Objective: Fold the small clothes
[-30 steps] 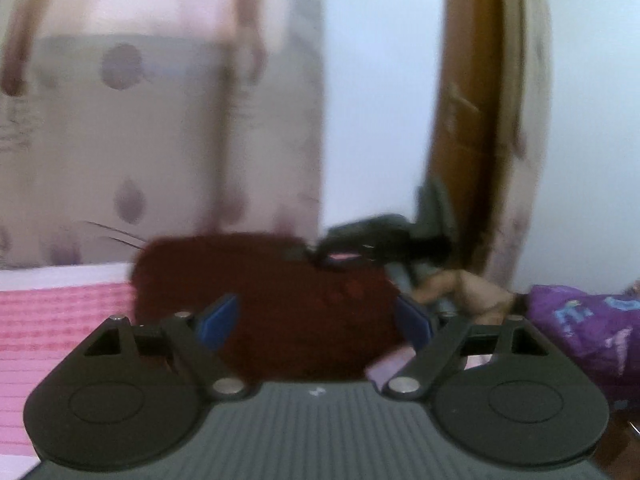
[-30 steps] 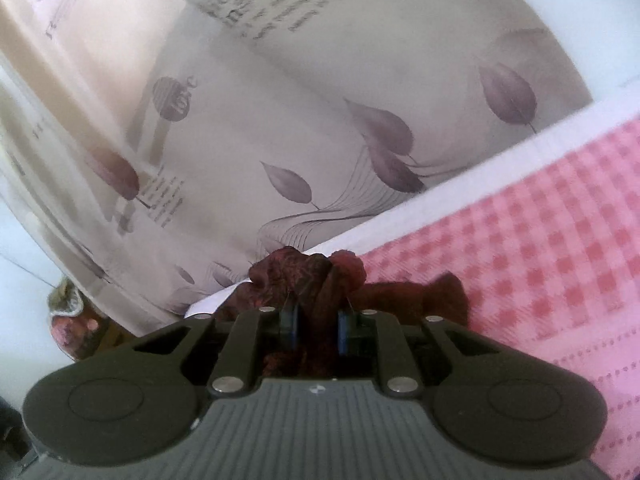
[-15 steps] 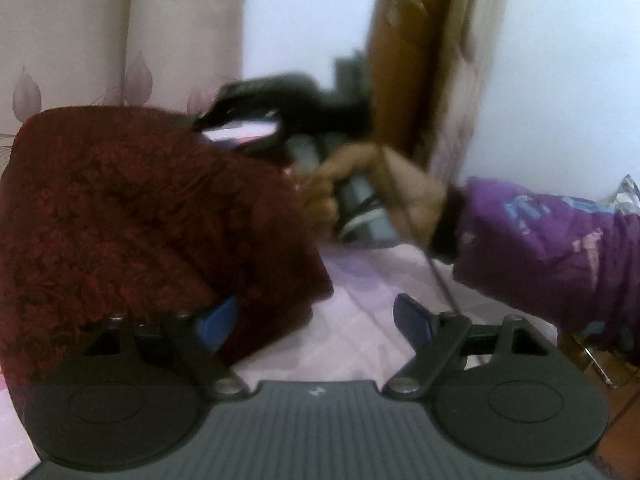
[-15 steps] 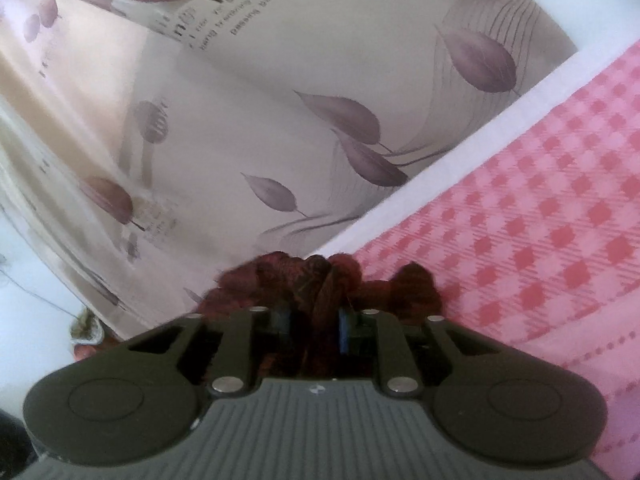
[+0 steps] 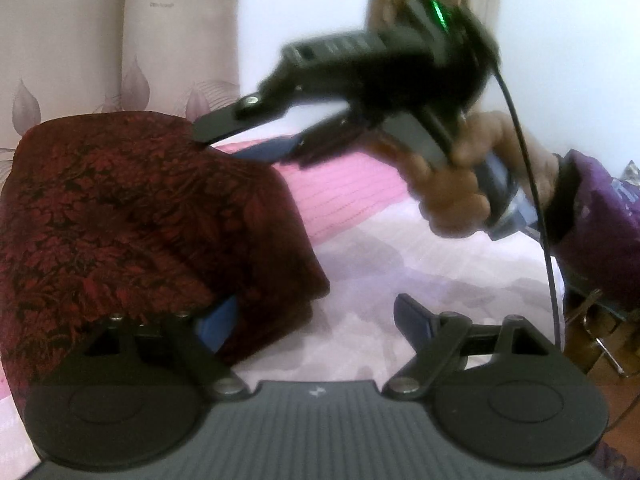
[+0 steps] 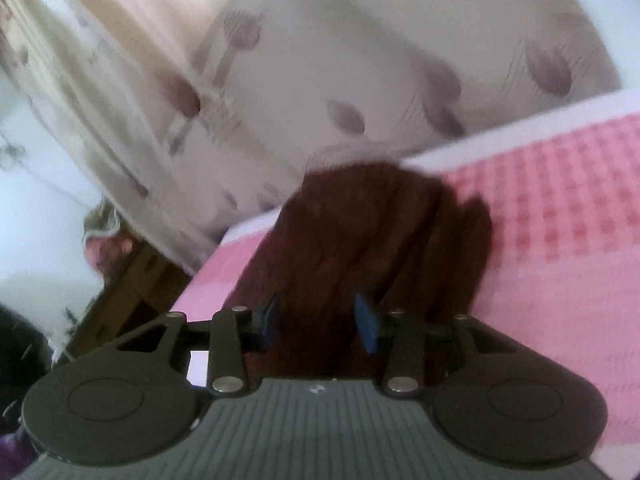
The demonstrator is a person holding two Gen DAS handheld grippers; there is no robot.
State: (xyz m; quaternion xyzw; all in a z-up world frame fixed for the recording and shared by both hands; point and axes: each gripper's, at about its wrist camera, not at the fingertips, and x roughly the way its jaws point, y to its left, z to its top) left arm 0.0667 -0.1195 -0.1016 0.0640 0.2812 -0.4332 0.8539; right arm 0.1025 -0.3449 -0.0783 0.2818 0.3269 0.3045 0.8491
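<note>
Two black hand-held grippers work over one dark red cloth with a black leaf pattern [image 5: 132,216], which lies folded in layers on a pink checked bedspread [image 6: 560,216]. In the left wrist view the cloth fills the left half of the frame, its lower corner draped over the left blue pad of the left gripper [image 5: 316,320], whose fingers stand wide apart; the right blue fingertip [image 5: 412,318] hangs free above a pale lilac sheet [image 5: 400,256] at centre frame. In the upper middle of that view sits the right gripper [image 5: 240,136], held by a bare hand [image 5: 452,200] with a purple printed sleeve [image 5: 600,224] at the right edge. Its black finger touches the top edge of the cloth, a blue pad showing just beneath, with a gap between the two. A thin black cable [image 5: 536,200] runs down past the hand.

The right wrist view is blurred. There the right gripper's [image 6: 320,320] fingers sit parted, with the red cloth [image 6: 384,232] lying between and beyond them; it seems the pads are not pressing it, though the blur makes that hard to confirm. A cream curtain with purple leaf prints [image 6: 320,60] fills the upper frame of both views, and a brown wooden post [image 5: 400,8] stands at upper right in the left view.
</note>
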